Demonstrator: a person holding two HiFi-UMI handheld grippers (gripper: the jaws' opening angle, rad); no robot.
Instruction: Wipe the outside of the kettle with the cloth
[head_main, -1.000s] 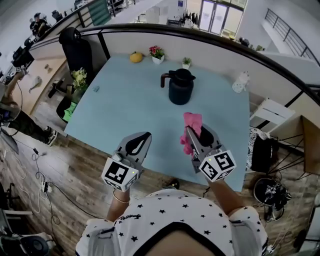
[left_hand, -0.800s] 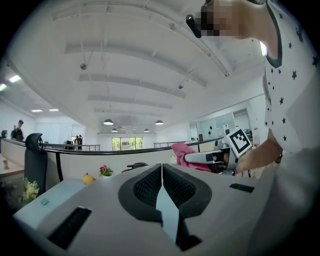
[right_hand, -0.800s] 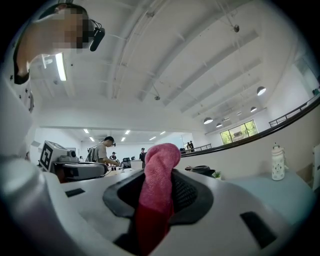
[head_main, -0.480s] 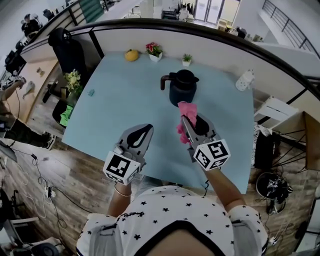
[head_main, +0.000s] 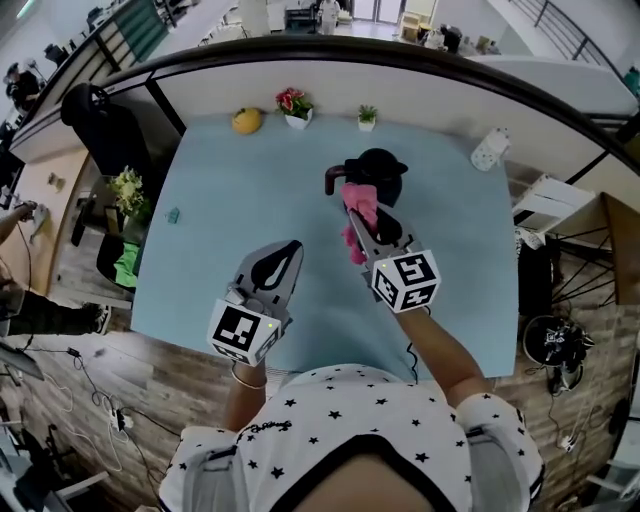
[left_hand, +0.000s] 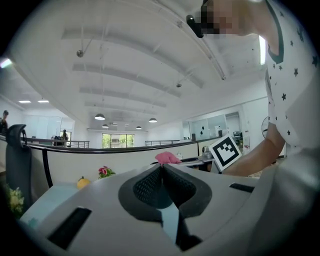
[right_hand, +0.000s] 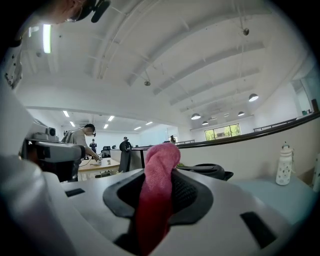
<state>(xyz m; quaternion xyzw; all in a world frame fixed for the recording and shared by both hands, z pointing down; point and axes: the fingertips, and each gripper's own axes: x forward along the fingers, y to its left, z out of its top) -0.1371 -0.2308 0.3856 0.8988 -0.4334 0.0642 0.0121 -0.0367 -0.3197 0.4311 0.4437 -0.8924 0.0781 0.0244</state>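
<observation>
Head view: R gripper (head_main: 352, 220) pinches pink cloth (head_main: 360, 200). The cloth is at or touching the near side of the black kettle (head_main: 388, 168), which stands upright mid-table (head_main: 220, 200), dead ahead of the R jaws. L gripper (head_main: 289, 249) has jaws pressed together w/ nothing between, farther back, so R is nearer.

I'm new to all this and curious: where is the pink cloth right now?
In the head view the cloth is clamped in the right gripper, right of centre, just in front of the kettle.
</observation>
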